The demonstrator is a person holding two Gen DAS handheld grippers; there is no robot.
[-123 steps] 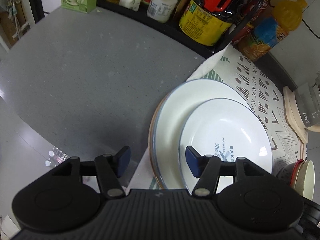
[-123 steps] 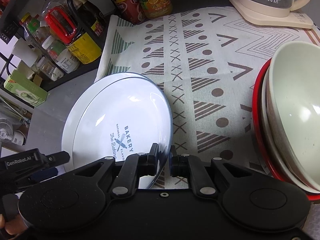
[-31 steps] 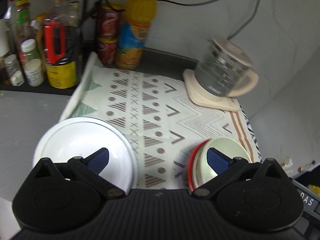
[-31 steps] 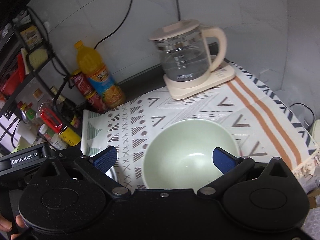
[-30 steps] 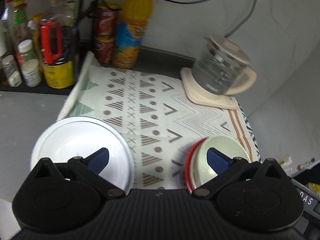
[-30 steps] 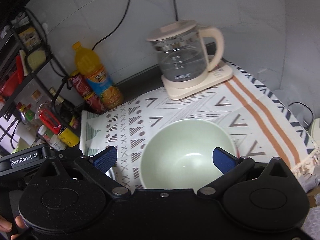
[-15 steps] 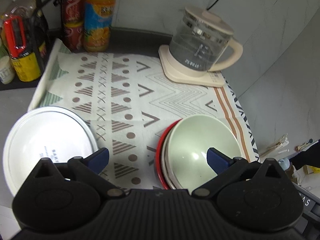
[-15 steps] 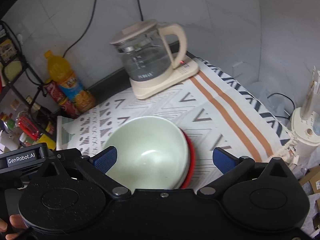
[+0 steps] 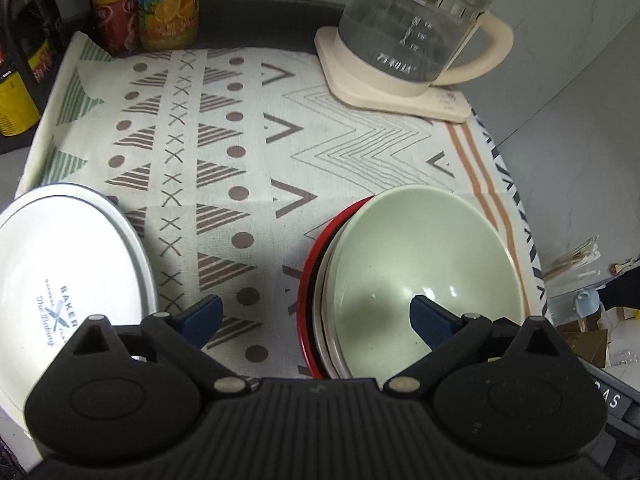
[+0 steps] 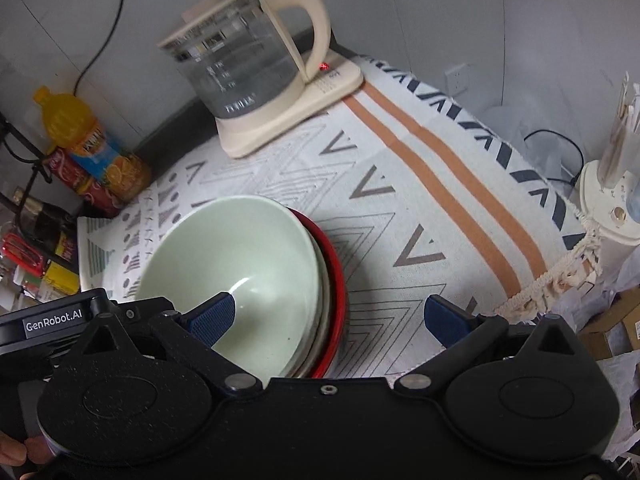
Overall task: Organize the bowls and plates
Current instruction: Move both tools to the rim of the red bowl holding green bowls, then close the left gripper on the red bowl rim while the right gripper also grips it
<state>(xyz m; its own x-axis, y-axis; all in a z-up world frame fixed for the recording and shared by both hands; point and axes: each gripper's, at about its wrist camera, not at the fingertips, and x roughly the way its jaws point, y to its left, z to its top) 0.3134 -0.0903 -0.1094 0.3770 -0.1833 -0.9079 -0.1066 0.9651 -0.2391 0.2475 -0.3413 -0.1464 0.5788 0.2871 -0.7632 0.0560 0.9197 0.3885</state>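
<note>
Dark grey countertop (image 9: 256, 16), mostly covered by white geometric-print cloth (image 9: 248, 152). On cloth: stacked white plates (image 9: 60, 264), nested bowls, pale green over red (image 9: 416, 264), glass kettle on cream base (image 9: 396, 84). Bottles (image 9: 168, 4) on bare counter at back.

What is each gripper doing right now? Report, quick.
Left gripper: open, holding nothing, above the cloth.
Right gripper: open, holding nothing, over the green bowl's rim.

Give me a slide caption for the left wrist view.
Open left gripper above patterned cloth, between stacked white plates and nested bowls.
</note>
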